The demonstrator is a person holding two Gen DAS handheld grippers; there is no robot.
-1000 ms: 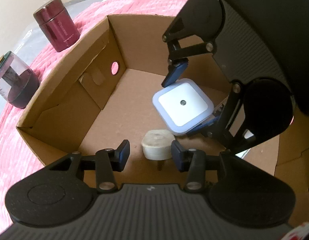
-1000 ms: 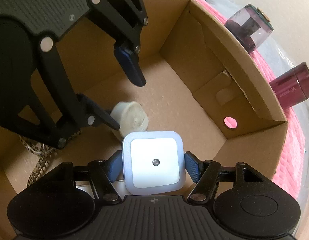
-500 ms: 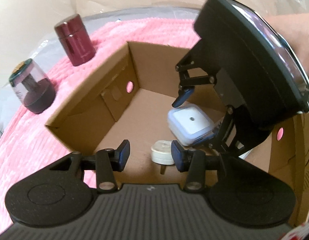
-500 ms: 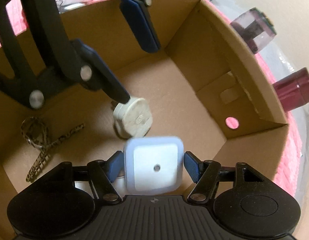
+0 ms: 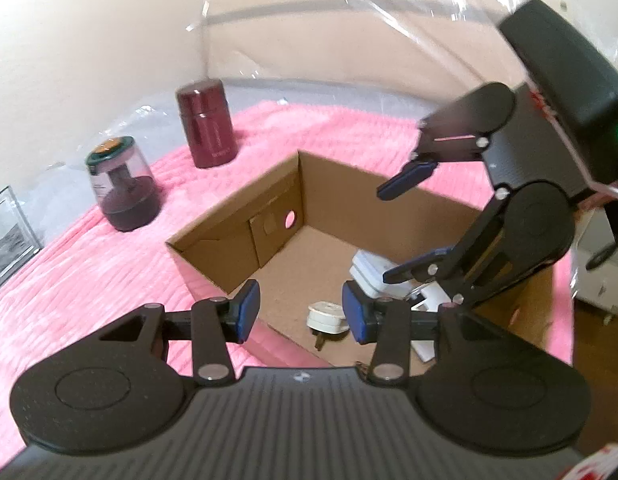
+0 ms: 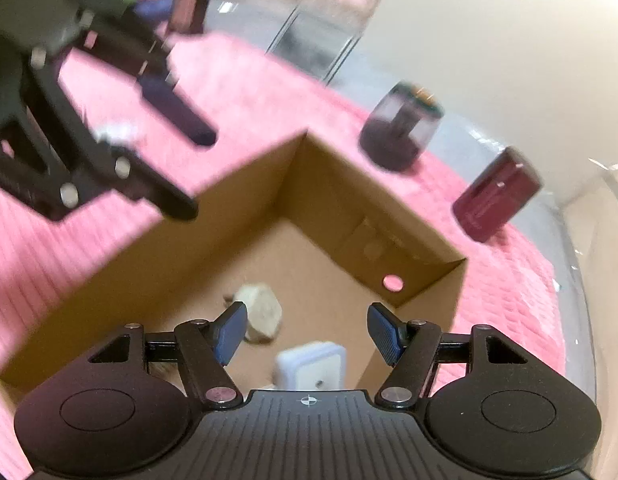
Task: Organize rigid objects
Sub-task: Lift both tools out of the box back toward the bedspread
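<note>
**Both grippers open and lifted, night light left in the box**

The right gripper point(image 6: 307, 330) is now wide open with nothing between its blue pads. Half a second ago it was low in the cardboard box point(image 6: 245, 184) and the square white night light point(image 6: 311, 366) sat between its fingers; now the light lies on the box floor just below the gripper, apart from both pads. So the light has been released, and the gripper has risen above the box rim. The left gripper point(image 5: 301, 314) is also wide open and empty, and it too has gone up: its view now shows much more of the pink blanket point(image 5: 81, 264) around the box than before. The round white plug point(image 5: 326, 317) rests on the floor of the box near the night light point(image 5: 372, 276), about where it was.

I judge that this placing step is finished, and two rigid things are in the box. Outside it, on the blanket, the dark red canister point(image 5: 206, 133) and the purple jar with the clear dome point(image 5: 123, 188) stand upright and well apart from the box; they may be next.

The right wrist view is blurred by motion, so the plug point(image 6: 261, 312) is only a pale shape there. In the left wrist view the right gripper covers part of the night light, and some white pieces beside it I cannot identify. The patterned cord seen earlier in the box is hidden now.
</note>
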